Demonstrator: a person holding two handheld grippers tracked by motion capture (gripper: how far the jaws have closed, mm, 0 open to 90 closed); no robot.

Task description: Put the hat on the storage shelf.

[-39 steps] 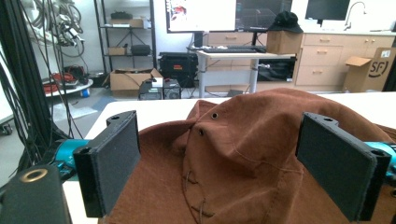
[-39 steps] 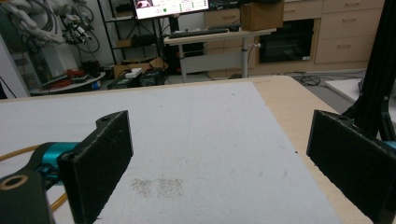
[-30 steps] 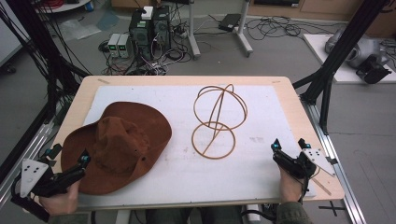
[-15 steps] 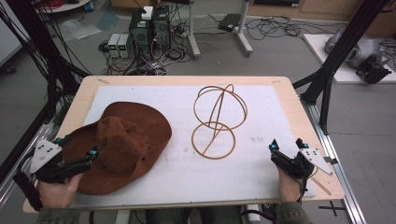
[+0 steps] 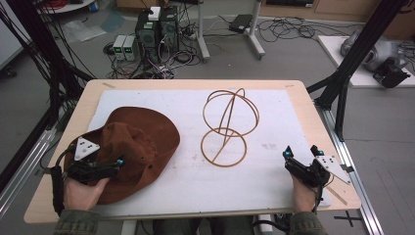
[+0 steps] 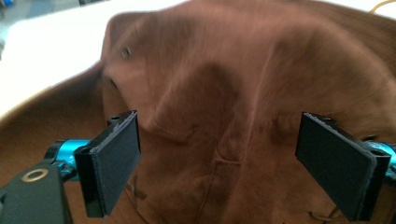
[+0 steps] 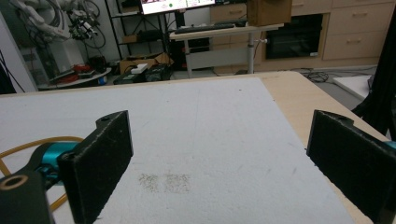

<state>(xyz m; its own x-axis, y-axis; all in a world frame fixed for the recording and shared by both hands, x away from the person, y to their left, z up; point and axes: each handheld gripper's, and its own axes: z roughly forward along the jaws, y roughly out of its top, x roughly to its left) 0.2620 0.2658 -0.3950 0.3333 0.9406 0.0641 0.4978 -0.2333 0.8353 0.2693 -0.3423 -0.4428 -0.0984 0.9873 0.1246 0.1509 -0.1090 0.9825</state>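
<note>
Left gripper (image 5: 115,163) is moving in over the hat (image 5: 142,142), jaws apart, grasp likely coming; right gripper (image 5: 299,152) is idling, jaws apart

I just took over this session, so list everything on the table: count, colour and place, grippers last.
Hat: one, brown, left part of the sheet.
Wire stand: one, tan rings, upright at the sheet's centre, apart from the hat.
Sheet: one, white, covers most of the table.
Table: one, light wood.
Left gripper: one, black with blue, jaws open over the hat's near side.
Right gripper: one, black with blue, jaws open at the sheet's right near corner, holding nothing.
</note>
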